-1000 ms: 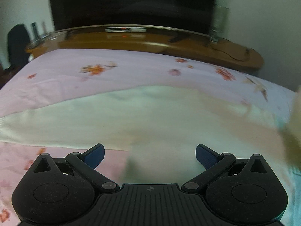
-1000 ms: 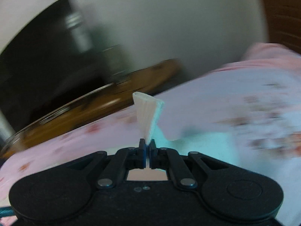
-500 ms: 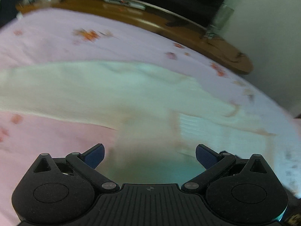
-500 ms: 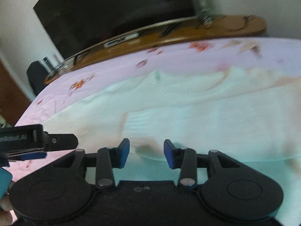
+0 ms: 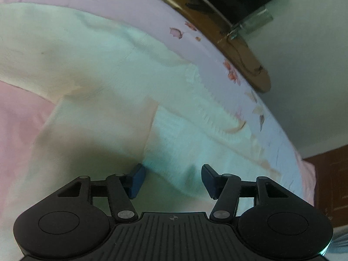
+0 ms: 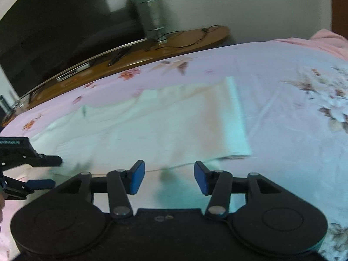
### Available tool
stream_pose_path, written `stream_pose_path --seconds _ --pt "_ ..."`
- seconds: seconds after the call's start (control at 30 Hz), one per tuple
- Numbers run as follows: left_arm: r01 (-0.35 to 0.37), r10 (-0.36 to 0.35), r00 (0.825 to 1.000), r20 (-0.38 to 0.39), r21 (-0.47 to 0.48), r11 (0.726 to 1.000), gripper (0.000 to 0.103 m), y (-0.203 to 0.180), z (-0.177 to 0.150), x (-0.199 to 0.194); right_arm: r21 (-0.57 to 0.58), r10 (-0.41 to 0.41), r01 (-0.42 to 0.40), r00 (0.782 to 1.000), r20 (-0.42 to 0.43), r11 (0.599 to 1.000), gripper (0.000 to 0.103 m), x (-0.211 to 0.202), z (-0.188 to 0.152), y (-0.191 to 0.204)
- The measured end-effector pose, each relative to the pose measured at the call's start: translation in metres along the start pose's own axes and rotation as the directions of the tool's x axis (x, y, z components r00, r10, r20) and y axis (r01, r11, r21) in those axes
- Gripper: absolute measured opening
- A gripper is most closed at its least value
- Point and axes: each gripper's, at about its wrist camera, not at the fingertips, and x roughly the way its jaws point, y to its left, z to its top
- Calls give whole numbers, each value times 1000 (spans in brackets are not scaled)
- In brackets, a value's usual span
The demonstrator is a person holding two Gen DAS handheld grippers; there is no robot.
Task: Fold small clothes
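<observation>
Through the left wrist camera we look down on the cream garment (image 5: 91,69), spread over the pink floral bedsheet (image 5: 19,113), a sleeve folded back across its body. Our left gripper (image 5: 173,181) hangs low over the near edge of the cloth; its jaws have just been closing, yet they stand apart, with a ridge of fabric bunched between the blue pads (image 5: 137,180) and neither pad pressing it. Beyond the bed runs the wooden TV stand (image 5: 239,50).

Over to the right wrist camera: the cream garment (image 6: 152,128) lies flat on the bedsheet (image 6: 282,100), its ribbed hem toward the right. Our right gripper (image 6: 167,177) has just been opening and is parted over the garment's near edge, gripping nothing. At far left the left gripper (image 6: 46,170) comes in sideways, fingers spread at the cloth's edge. The dark television (image 6: 54,26) fills the background.
</observation>
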Motion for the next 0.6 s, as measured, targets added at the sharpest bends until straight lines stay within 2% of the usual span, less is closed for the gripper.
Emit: stream_pose_path --seconds 0.03,0.1,0.13,0.23,0.33,0.47,0.6 --pt "5 -5 1000 19 0 1000 56 -2 -1 4 1 -21 21 1000 5 1000 50 2 -1 -4" --pt "-5 4 999 52 11 1000 23 -6 -1 8 7 -54 54 998 8 999 50 4 -2 -8" --pt "-4 4 998 57 8 1000 3 -6 -1 11 7 -67 67 998 10 998 50 3 -4 -12" --pt "-6 6 995 96 -6 1000 3 -2 -1 8 -14 -136 136 991 10 991 52 4 -7 -18" --pt "39 -42 986 161 23 999 3 -8 7 -8 -21 -172 172 985 5 985 57 6 -9 -24" --pt "100 -108 955 277 43 994 3 -20 32 -42 -48 -176 176 984 -4 983 56 11 -12 -24" --pt "102 -116 933 341 58 993 3 -21 52 -66 -72 -177 177 984 -5 982 54 22 -11 -17"
